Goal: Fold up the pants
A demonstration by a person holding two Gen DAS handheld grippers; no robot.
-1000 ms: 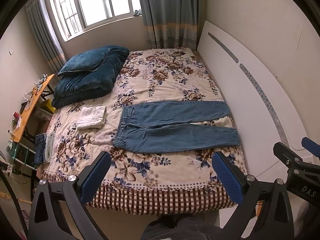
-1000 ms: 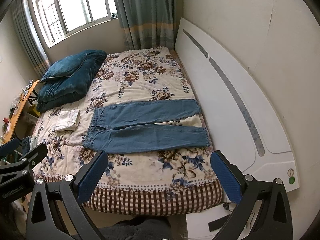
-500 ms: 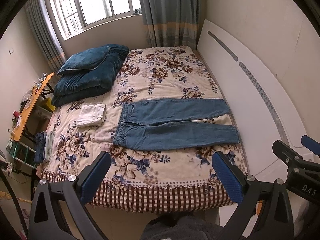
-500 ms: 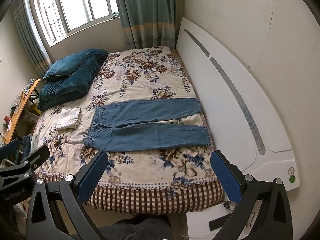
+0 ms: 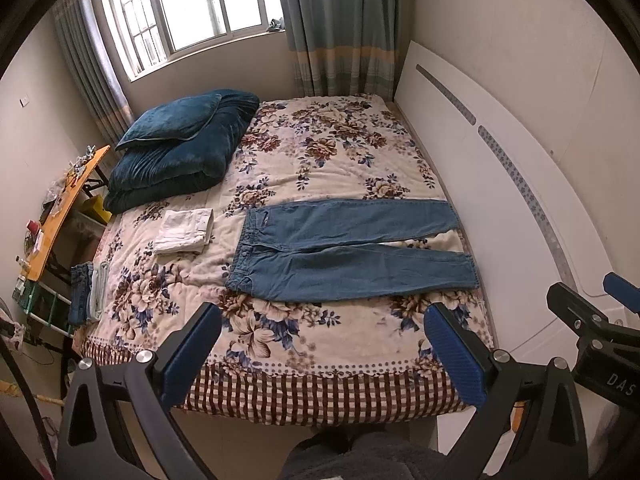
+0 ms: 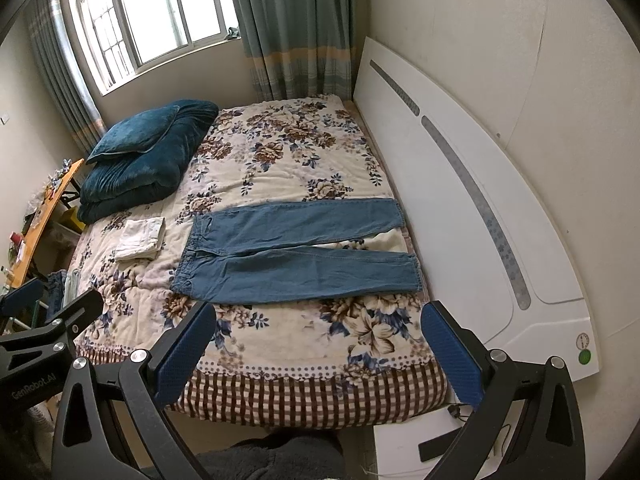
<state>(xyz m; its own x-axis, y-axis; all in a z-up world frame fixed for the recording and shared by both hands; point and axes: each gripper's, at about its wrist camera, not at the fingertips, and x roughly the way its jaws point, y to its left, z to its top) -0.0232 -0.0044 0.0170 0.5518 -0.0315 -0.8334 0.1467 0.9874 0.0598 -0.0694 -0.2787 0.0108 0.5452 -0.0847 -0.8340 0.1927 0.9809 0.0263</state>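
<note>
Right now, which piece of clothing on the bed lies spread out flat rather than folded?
The blue jeans, lying open with both legs stretched toward the headboard. The white garment beside their waistband is folded into a small stack, as are the clothes at the bed's left edge.

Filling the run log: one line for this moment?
stage: pre-grasp | blue denim pants: flat, unfolded on floral bed | left gripper: open, empty | right gripper: open, empty

Floral bedspread (image 5: 328,152), teal duvet (image 5: 176,160), white folded cloth (image 5: 185,231)
</note>
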